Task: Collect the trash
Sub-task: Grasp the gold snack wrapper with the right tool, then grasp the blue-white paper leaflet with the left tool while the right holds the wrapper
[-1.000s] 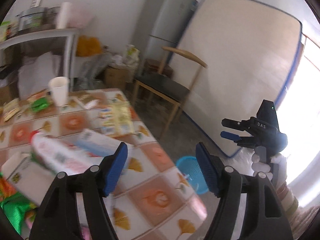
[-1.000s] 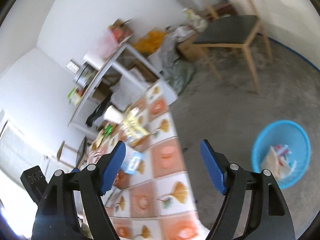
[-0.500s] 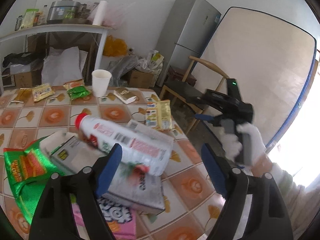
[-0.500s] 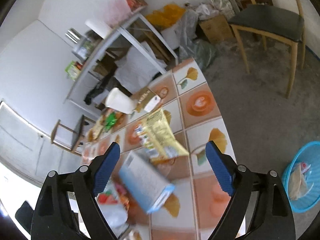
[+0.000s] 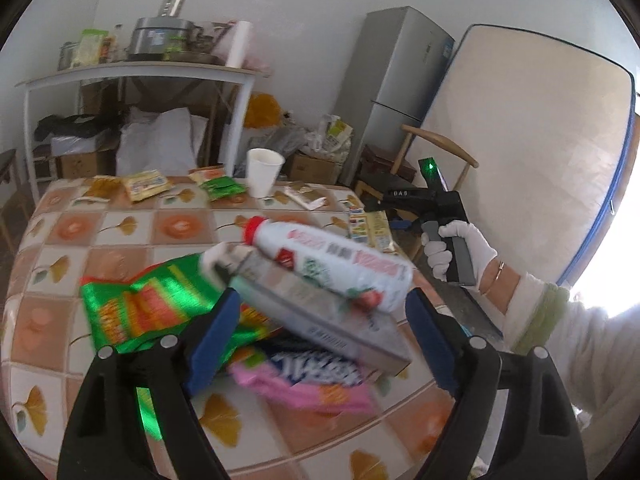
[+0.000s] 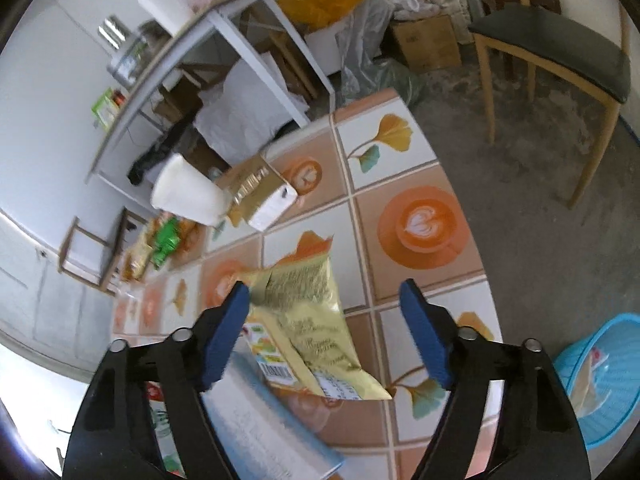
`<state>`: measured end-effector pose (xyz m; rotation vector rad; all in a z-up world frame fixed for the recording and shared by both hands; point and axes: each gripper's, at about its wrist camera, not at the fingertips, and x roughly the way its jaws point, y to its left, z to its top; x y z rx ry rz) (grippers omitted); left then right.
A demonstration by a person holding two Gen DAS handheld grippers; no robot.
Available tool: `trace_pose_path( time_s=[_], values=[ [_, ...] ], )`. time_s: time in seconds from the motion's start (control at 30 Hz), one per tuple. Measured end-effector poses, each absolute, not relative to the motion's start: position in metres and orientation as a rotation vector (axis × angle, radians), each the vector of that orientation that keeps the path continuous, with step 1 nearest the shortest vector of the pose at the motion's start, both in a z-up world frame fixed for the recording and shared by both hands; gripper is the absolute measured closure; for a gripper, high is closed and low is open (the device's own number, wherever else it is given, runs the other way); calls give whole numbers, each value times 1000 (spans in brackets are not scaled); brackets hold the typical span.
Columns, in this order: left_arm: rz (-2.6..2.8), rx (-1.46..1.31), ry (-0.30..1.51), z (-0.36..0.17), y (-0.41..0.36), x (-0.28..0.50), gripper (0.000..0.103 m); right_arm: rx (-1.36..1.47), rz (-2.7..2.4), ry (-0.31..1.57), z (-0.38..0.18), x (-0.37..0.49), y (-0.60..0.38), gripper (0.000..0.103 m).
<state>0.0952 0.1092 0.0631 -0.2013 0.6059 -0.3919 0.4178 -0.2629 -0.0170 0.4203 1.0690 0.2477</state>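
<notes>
Trash litters a tiled table [image 5: 132,224]. My left gripper [image 5: 320,334] is open, low over a pile: a white bottle with a red cap [image 5: 332,264] lies on a grey carton [image 5: 320,320], above a pink wrapper [image 5: 312,384] and a green wrapper [image 5: 136,308]. No pad touches the pile. My right gripper [image 6: 326,332], also seen from the left wrist view [image 5: 384,214] in a white-gloved hand [image 5: 460,244], points down at a gold snack wrapper [image 6: 308,312]. Its jaws are closing, with the wrapper between them and the pads clear of it.
A blue basket [image 6: 600,380] with some trash stands on the floor past the table's edge. A paper cup [image 6: 184,196], a gold-and-white packet [image 6: 260,192] and small wrappers [image 5: 144,186] lie further back. A wooden chair [image 6: 552,52] and a cluttered shelf table [image 5: 132,72] stand nearby.
Both grippers swung from over the floor to the table and came lower. The left now frames the bottle pile; the right is over the gold wrapper with narrower jaws.
</notes>
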Motion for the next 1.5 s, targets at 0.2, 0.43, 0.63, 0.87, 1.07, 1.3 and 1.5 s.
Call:
trace_pose_path(
  time_s=[0.2, 0.43, 0.63, 0.87, 1.07, 1.3, 1.5],
  values=[
    [-339, -240, 620, 53, 136, 85, 21, 323, 208, 1115, -33, 420, -248, 75],
    [-353, -274, 660, 37, 145, 83, 21, 306, 184, 1076, -23, 414, -252, 88],
    [-391, -326, 673, 29, 140, 83, 21, 341, 156, 1007, -5, 404, -265, 94],
    [-405, -414, 777, 11, 125, 90, 21, 417, 144, 913, 22, 377, -292, 94],
    [-405, -386, 693, 33, 119, 86, 21, 463, 168, 860, 42, 341, -312, 95],
    [-523, -309, 634, 89, 95, 138, 21, 495, 219, 822, 54, 298, -320, 94],
    [-573, -272, 797, 98, 60, 219, 22, 544, 254, 805, 51, 270, -322, 94]
  ],
)
